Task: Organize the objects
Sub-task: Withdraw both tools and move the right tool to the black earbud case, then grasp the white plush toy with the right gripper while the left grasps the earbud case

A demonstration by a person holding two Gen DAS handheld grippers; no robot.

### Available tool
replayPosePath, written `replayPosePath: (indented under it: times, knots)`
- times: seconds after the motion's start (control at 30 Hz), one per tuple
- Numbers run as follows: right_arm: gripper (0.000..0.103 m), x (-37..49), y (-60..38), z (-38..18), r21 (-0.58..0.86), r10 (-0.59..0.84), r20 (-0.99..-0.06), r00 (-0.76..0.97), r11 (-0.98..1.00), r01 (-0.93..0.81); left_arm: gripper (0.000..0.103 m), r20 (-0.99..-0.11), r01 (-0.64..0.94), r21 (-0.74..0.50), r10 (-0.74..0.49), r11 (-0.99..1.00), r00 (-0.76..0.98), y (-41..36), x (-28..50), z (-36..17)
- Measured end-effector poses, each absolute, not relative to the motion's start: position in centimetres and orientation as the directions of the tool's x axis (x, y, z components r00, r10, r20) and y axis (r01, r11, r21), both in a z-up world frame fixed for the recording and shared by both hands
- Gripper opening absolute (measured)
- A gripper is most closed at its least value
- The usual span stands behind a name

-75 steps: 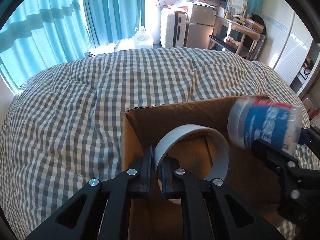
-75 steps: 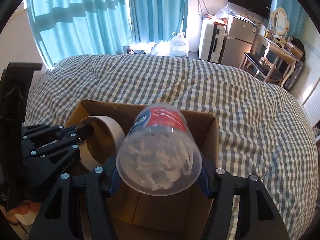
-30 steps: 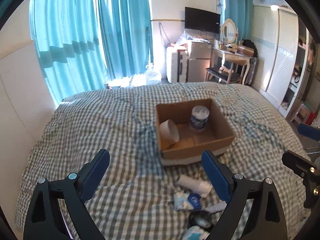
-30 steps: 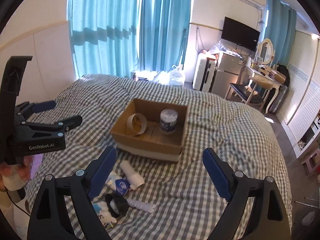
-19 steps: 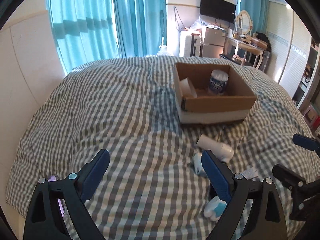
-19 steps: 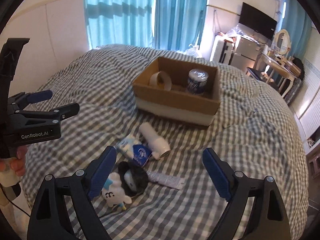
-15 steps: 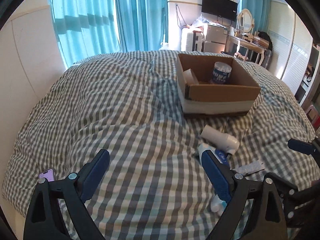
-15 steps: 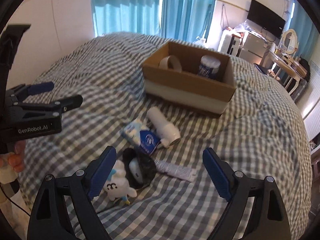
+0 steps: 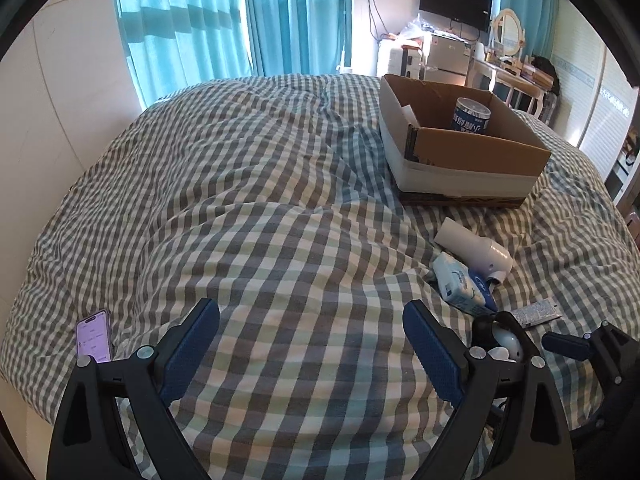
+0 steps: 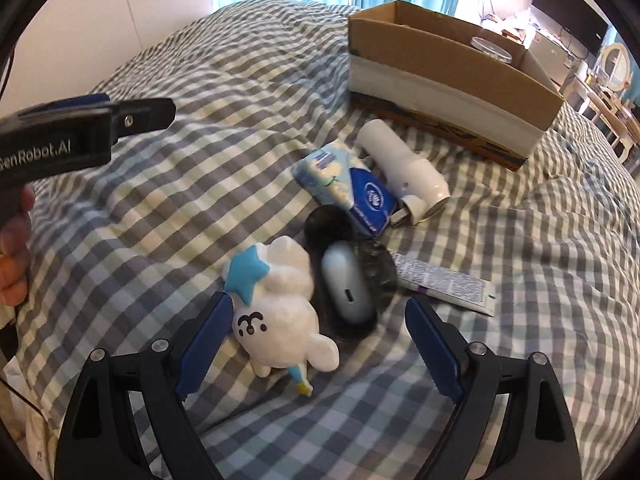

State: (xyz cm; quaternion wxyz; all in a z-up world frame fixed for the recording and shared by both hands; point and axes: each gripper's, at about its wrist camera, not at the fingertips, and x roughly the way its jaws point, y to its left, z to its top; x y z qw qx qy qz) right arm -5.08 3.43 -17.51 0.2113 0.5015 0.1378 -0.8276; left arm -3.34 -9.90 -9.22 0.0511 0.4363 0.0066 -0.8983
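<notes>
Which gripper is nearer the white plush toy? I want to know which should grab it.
Right. The right gripper, open, sits just over the white plush toy; the left gripper hangs off to its left.

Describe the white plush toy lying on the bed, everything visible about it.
The plush toy is a small, soft, fluffy white figure with a light-blue star on its head, a simple black stitched face, stubby limbs and a small blue-and-yellow piece at its lower end. It lies on its side on the checked bedspread, against the black pouch that holds a pale-blue case. The open right gripper hovers just over it, not touching.
</notes>
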Motion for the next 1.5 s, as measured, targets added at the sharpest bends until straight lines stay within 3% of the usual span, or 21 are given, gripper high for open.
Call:
replayPosePath:
  times: [0.27, 0.53, 0.57, 0.63, 0.67, 0.9, 0.97, 1.0, 1.03, 1.5]
  knots:
    - [0.073, -4.0, 2.5, -17.6, -0.078, -0.183, -0.877, -0.444, -0.857, 0.509, 0.095, -0.796, 0.097, 0.033, -0.085, -0.995, -0.599, -9.7, -3.6, -9.8]
    - [0.068, -3.1, 3.6, -15.8, -0.077, -0.196, -0.853, -0.483, -0.869, 0.489, 0.095, -0.801, 0.094, 0.034, -0.084, -0.995, -0.593, -9.6, -3.7, -10.0]
    - [0.063, -3.1, 4.0, -15.1, -0.06, -0.214, -0.847, -0.487, -0.872, 0.487, 0.095, -0.802, 0.094, 0.033, -0.083, -0.995, -0.592, -9.6, -3.7, -10.0]
    - [0.026, -3.0, 4.4, -14.0, -0.085, -0.198, -0.833, -0.517, -0.877, 0.474, 0.095, -0.804, 0.093, 0.032, -0.081, -0.995, -0.59, -9.5, -3.7, -10.1]
    - [0.025, -3.1, 4.6, -13.5, -0.108, -0.181, -0.827, -0.532, -0.877, 0.467, 0.095, -0.804, 0.09, 0.03, -0.078, -0.995, -0.589, -9.4, -3.7, -10.1]
    - [0.026, -4.8, 7.7, -12.6, -0.05, -0.195, -0.834, -0.517, -0.905, 0.423, 0.095, -0.807, 0.051, 0.041, -0.064, -0.998, -0.588, -7.9, -3.7, -10.2]
    - [0.041, -4.9, 8.0, -12.9, 0.011, -0.244, -0.838, -0.489, -0.902, 0.431, 0.095, -0.808, 0.046, 0.048, -0.066, -0.998, -0.585, -7.6, -3.7, -10.3]
    - [0.061, -4.8, 8.1, -13.1, 0.027, -0.257, -0.839, -0.479, -0.9, 0.436, 0.095, -0.81, 0.046, 0.05, -0.067, -0.998, -0.583, -7.6, -3.8, -10.4]
    - [0.065, -4.6, 8.0, -13.3, 0.038, -0.267, -0.84, -0.473, -0.898, 0.439, 0.095, -0.81, 0.045, 0.051, -0.068, -0.998, -0.582, -7.5, -3.8, -10.4]
    - [0.072, -5.8, 3.2, -20.1, -0.018, -0.188, -0.925, -0.33, -0.846, 0.533, 0.095, -0.823, 0.064, 0.0, -0.036, -0.998, -0.566, -8.5, -3.9, -11.0]
